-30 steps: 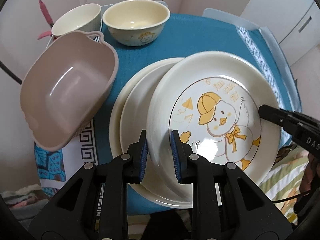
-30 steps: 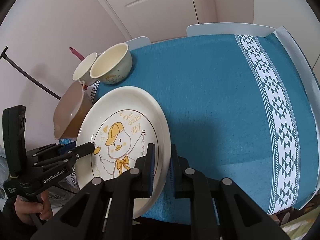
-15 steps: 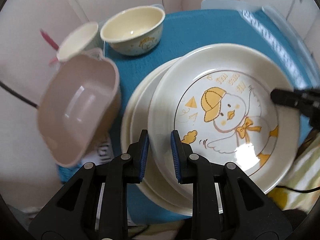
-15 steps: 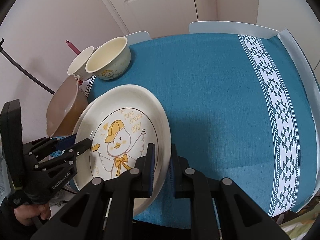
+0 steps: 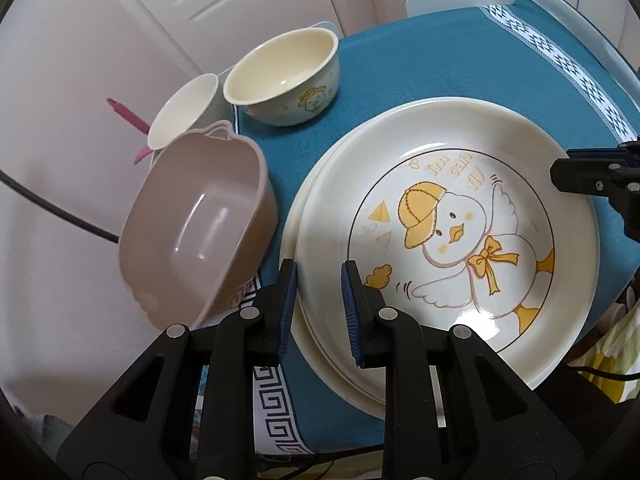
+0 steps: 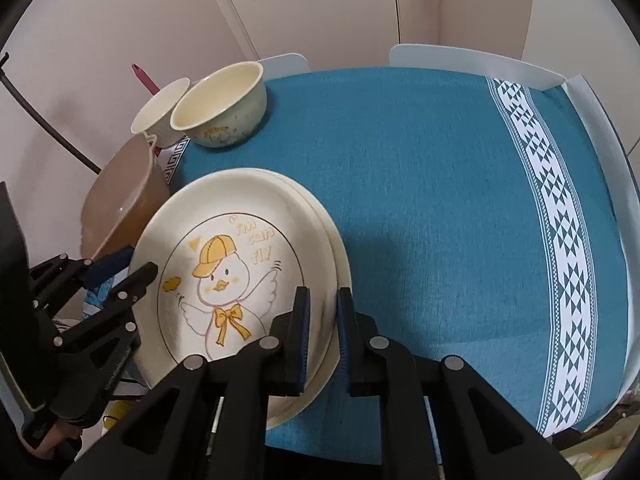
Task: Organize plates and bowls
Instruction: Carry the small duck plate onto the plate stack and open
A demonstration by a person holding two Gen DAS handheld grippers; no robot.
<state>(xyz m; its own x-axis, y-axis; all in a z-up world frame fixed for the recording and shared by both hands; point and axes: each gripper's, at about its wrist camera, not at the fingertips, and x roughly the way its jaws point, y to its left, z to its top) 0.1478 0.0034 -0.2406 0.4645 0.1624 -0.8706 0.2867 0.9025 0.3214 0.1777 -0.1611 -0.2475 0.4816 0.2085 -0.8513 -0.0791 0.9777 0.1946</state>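
From your left wrist view, your left gripper (image 5: 319, 304) straddles the near-left rim of the stacked plates, jaws around all the rims; I cannot tell whether they bite. The duck plate (image 5: 452, 240) lies on top of the stack on the teal tablecloth (image 5: 420, 64). To the left sits the tilted pink handled bowl (image 5: 200, 216), and beyond it the cream duck bowl (image 5: 284, 76) beside a white cup (image 5: 184, 110). From your right wrist view, your right gripper (image 6: 322, 334) pinches the duck plate (image 6: 224, 264) at its near-right rim, jaws on either side. The cream duck bowl (image 6: 220, 110) stands far left on the tablecloth (image 6: 420, 184).
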